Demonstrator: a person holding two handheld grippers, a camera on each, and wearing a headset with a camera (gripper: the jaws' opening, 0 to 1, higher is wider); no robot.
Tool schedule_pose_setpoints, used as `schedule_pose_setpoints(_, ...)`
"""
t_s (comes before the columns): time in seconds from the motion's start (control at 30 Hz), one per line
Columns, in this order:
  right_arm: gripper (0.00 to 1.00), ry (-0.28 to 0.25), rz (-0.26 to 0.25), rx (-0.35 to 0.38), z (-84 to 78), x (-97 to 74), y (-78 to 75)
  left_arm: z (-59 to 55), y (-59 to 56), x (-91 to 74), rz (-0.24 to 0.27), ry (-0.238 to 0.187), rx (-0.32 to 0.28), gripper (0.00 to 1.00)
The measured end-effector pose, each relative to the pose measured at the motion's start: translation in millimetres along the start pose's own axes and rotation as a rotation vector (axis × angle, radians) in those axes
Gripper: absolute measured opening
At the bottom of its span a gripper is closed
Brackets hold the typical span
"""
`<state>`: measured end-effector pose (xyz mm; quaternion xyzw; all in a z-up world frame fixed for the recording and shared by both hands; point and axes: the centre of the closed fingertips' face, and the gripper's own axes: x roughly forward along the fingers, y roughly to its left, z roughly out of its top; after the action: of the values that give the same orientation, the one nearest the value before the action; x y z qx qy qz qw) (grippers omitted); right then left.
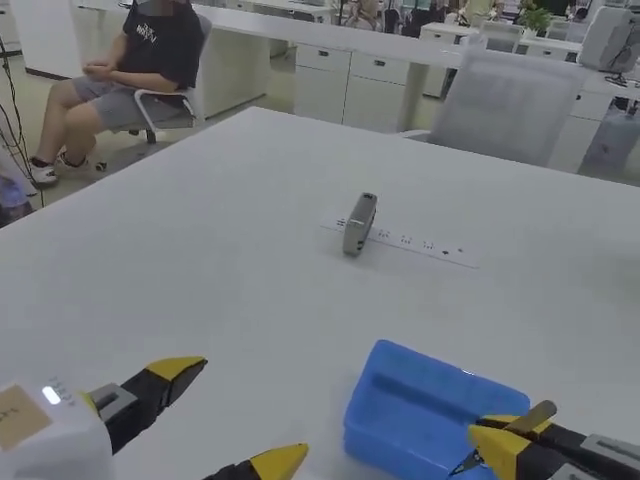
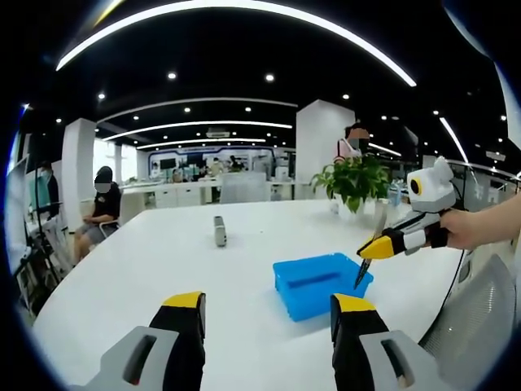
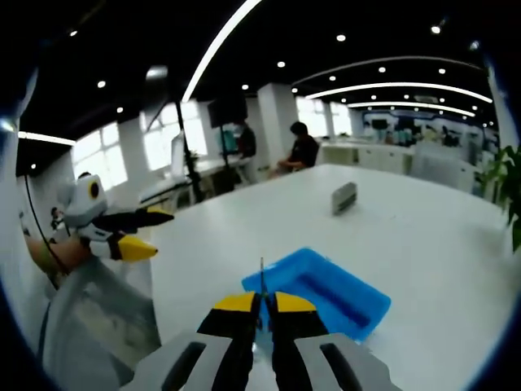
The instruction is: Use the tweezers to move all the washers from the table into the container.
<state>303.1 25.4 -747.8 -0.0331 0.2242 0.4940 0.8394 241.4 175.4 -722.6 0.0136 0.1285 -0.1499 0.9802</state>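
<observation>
**1. Washers.** None can be made out on the table (image 1: 200, 260) or inside the container (image 1: 385, 430). They are either too small to tell or hidden. You cannot count from here what remains.

**2. Tweezers (image 3: 261, 277).** They are clamped in your right gripper (image 3: 262, 305), whose jaws are closed together on the shank. The thin tip points forward and down over the container's near end. Whether it touches the floor of the container cannot be told. Judgement: you hold it this way to drop a washer inside the walls, not beside them.

**3. Container.** It is blue, rectangular and open-topped. It sits on the table close in front of you, between the two grippers. That probably keeps each carry short.

**4. Left gripper (image 2: 269, 309).** Its jaws are wide apart and grip nothing. It hovers above the table to the left of the container, apparently on standby.

**5. Surroundings.**
- A small grey device (image 1: 358, 222) stands on a flush socket strip (image 1: 420, 243) at mid-table, well apart from the container.
- A potted plant (image 2: 354, 179) stands at the far edge of the table.
- A seated person (image 1: 140, 60) is beyond the table.

**6. Writing.**
- A tan label (image 1: 18, 415) on the left gripper's body is unreadable.
- The print on the seated person's dark shirt is too blurred to read.
- The marks along the strip are too small to read.
</observation>
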Motion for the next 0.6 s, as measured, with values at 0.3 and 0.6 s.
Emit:
schedule_pose_setpoints(0.3, 0.03, 0.014, 0.035, 0.012, -5.6, 9.0, 10.6, 2.2, 2.8, -1.2, 0.010, -0.014, -0.011, 0.62)
schedule_pose_setpoints(0.6, 0.03, 0.043, 0.054, 0.014, -14.5, 11.6, 16.4, 1.7, 2.8, -1.2, 0.009, -0.012, -0.009, 0.61)
